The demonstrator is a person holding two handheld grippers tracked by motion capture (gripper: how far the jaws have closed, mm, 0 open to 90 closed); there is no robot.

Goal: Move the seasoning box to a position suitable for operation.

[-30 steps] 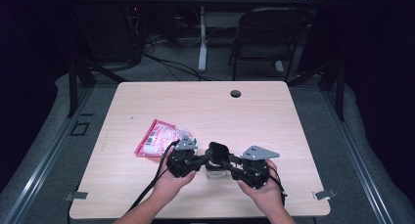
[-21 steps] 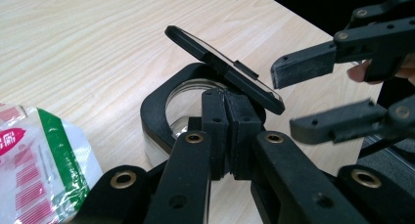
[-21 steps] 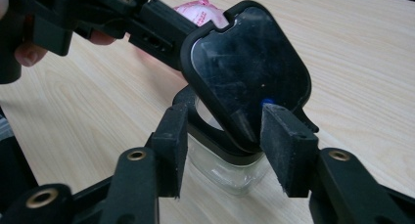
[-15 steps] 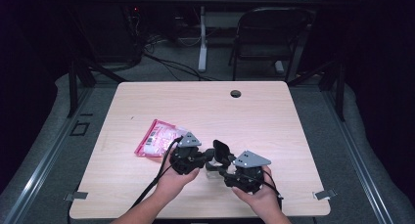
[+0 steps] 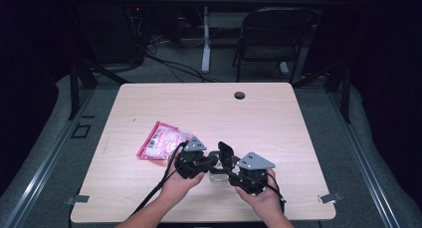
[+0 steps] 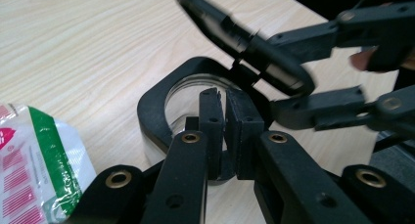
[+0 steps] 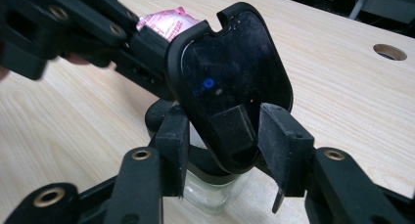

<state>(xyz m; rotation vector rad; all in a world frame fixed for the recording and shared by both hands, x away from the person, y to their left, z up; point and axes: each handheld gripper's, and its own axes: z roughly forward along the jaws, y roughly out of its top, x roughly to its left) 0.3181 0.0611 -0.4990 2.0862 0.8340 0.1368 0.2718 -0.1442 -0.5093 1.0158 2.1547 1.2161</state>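
Black plastic rims a small clear container [image 6: 195, 94] that stands on the pale wood-grain worktop [image 5: 278, 123], near the front edge between the person's two hands. Its hinged black lid [image 7: 230, 82] is swung up and open, tilted over the mouth. The left claw [image 6: 222, 119] is pinched nearly shut on the container's black rim, its two pads close together at the near side of the opening. The right claw [image 7: 220, 136] stands partly open, having just been closing, with the lid's lower edge between its pads; whether they press on it cannot be told. A crinkled pink and white plastic packet [image 5: 161, 140] lies flat on the worktop just beyond the left hand [image 5: 179, 185], apart from the container.
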